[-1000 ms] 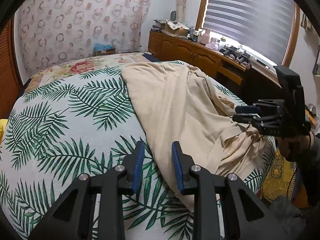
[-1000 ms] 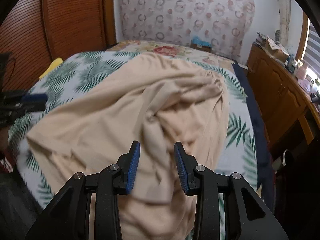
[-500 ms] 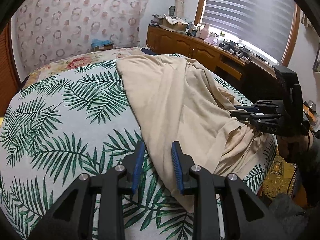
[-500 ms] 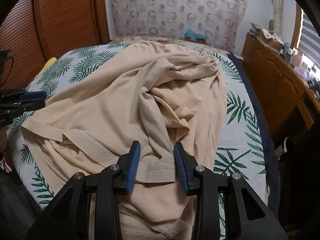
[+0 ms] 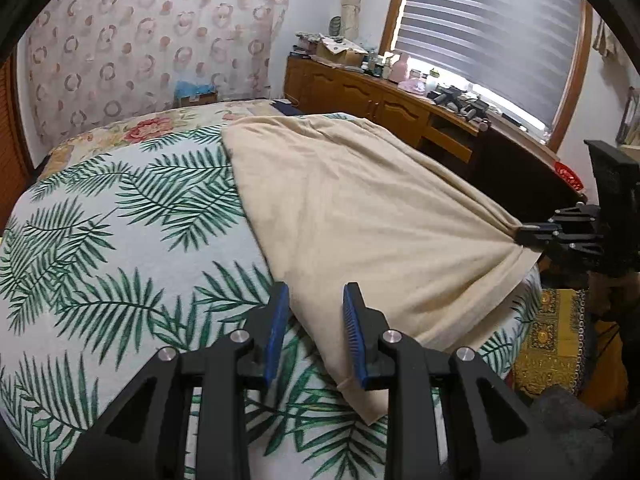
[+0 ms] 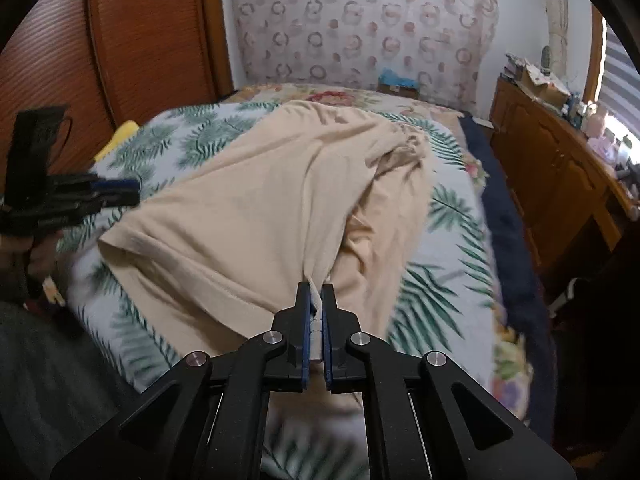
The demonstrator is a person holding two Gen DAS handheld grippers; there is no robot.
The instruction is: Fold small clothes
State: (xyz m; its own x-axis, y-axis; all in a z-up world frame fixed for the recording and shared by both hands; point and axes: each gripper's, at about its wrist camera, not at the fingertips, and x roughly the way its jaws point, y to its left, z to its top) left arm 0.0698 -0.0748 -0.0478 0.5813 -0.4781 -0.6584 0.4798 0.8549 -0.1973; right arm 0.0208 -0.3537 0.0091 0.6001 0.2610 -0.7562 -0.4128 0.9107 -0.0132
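Beige cloth is pinched between the blue pads of my right claw point(image 6: 316, 312), whose jaws have just been closing and now clamp a bunched edge of the garment point(image 6: 256, 216). From that grip the fabric stretches taut ahead of the claw and to its left, spreading over the bed point(image 6: 452, 240) with its palm-leaf cover; a crumpled fold lies ahead and to the right. My left claw point(image 5: 314, 332) stands released, its jaws parted with nothing pressed between them, hovering over the garment's near corner, which shows in the gap and just to the right of the pads. Beyond the cloth the leaf-print cover runs to a floral pillow end. Farther right stands a wooden dresser point(image 5: 400, 100) under a window blind point(image 5: 488, 32).
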